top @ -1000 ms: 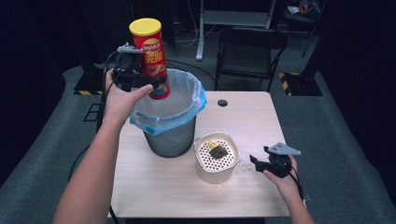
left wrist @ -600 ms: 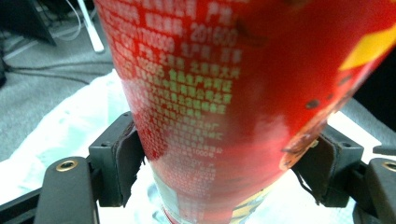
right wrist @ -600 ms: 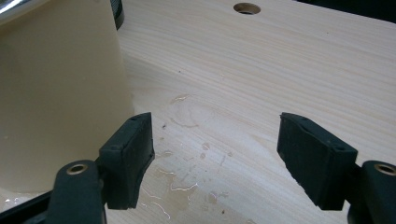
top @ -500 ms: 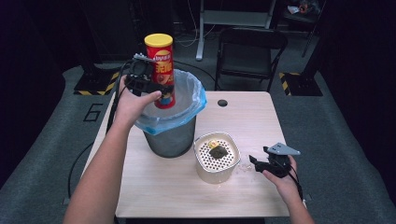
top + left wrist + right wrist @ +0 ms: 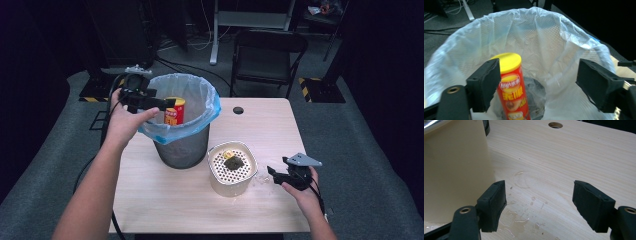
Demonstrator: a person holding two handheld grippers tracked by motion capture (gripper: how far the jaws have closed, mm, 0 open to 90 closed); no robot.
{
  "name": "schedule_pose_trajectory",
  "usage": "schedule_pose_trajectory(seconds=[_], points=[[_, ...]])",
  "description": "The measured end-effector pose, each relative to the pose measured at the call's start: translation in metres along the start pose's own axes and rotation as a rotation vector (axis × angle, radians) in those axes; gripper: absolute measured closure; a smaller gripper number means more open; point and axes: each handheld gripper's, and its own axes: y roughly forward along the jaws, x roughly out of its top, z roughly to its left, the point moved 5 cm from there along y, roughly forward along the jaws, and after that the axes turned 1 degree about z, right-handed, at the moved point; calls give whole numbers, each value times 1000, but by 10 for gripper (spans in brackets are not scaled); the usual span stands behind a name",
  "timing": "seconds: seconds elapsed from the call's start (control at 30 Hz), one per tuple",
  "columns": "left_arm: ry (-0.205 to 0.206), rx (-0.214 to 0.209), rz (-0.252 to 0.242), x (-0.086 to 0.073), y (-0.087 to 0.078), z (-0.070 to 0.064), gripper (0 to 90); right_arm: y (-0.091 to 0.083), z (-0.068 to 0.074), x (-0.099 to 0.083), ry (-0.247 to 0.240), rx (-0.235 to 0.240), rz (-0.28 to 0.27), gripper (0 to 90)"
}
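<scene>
Room: dark studio, folding chair [image 5: 270, 55] behind a light wooden table [image 5: 280, 125].
Bin: mesh wastebasket [image 5: 182, 147] with a blue-white liner [image 5: 554, 32], near the table's left edge.
Colander tub: cream container [image 5: 231, 170] just beside the bin, dark scraps on its perforated top.
Chips can: red tube with yellow lid [image 5: 511, 82], half a second ago held above the rim, now upright inside the bin; the drop looks done.
Left gripper [image 5: 150, 102]: over the bin's rim, jaws spread wide, can let go.
Right gripper [image 5: 280, 175]: low near the tub, jaws apart, holding nothing.
Open room: bare, slightly wet wood [image 5: 524, 195] at right; front edge close to the right hand.
</scene>
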Motion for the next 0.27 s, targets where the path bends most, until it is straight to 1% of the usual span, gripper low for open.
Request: schedule_pose_trajectory(seconds=[0.07, 0.13, 0.17, 0.27], points=[[-10, 6, -12, -4, -11, 3, 241, 0, 0, 0, 0, -3, 0, 265], [-28, 9, -28, -9, -20, 5, 269, 0, 0, 0, 2, -5, -1, 265], [-24, 9, -32, -12, -25, 7, 271, 0, -1, 0, 2, -5, 0, 265], [-29, 17, -42, -22, -40, 12, 297, -1, 0, 0, 4, -5, 0, 265]])
